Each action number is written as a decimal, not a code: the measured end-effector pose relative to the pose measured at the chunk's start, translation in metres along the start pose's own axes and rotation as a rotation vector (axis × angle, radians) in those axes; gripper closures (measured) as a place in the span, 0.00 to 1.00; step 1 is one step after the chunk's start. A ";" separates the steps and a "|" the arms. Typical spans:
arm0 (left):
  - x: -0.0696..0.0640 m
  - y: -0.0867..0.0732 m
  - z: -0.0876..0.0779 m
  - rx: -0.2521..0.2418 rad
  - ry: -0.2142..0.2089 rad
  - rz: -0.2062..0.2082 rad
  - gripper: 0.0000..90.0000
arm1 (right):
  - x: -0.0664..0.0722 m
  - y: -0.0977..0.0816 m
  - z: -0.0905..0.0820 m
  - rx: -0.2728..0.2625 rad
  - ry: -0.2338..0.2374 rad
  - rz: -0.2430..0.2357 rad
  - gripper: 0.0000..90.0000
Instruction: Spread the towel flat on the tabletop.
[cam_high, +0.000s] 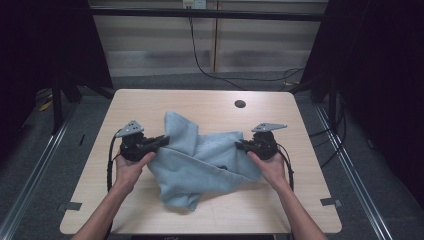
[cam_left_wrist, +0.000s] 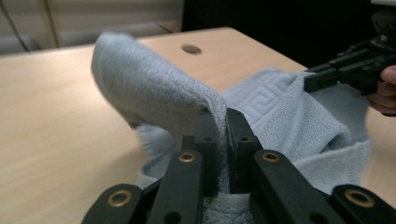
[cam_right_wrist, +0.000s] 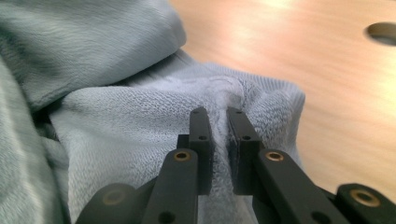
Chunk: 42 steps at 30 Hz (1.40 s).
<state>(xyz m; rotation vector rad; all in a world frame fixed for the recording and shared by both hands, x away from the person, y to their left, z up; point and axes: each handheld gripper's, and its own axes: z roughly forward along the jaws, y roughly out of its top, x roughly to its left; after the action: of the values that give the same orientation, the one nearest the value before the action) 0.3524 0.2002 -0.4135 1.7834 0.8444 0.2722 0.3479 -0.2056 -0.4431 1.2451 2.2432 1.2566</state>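
Okay, one light wood bench is sitting in a dim room, with one round dark hole near its far edge, bits of grey tape showing at its near corners, and grey carpet floor lying around it. Behind it a pale slatted wall is running across, with a black cable hanging down it, and dark curtains are closing in at both sides. One light blue towel is lying crumpled around the middle of the bench, part of it resting on the wood and both side edges being held up off it. Two grippers are working here, one in each hand, with two bare forearms coming in from the near edge. The left gripper is clamping the towel's left edge, its jaws pinched together on a raised fold, as the left gripper view is showing close up. The right gripper is gripping the towel's right edge, its jaws clenched on a bunched ridge of terry cloth. A woven key pattern is showing on the towel in the left gripper view.
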 end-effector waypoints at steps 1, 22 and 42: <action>0.001 0.005 -0.004 -0.014 0.008 -0.001 0.95 | -0.003 0.004 -0.002 -0.009 -0.011 0.005 0.92; 0.004 0.066 -0.069 -0.233 0.099 0.026 0.95 | -0.036 0.109 -0.026 -0.113 -0.193 -0.015 0.92; -0.013 -0.057 -0.078 -0.003 0.005 -0.014 0.71 | -0.040 -0.042 -0.058 0.025 -0.137 0.065 0.57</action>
<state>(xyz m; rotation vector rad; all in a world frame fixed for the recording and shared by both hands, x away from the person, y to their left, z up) 0.2756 0.2578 -0.4320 1.7742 0.8589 0.2692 0.3136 -0.2794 -0.4493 1.3795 2.1440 1.1325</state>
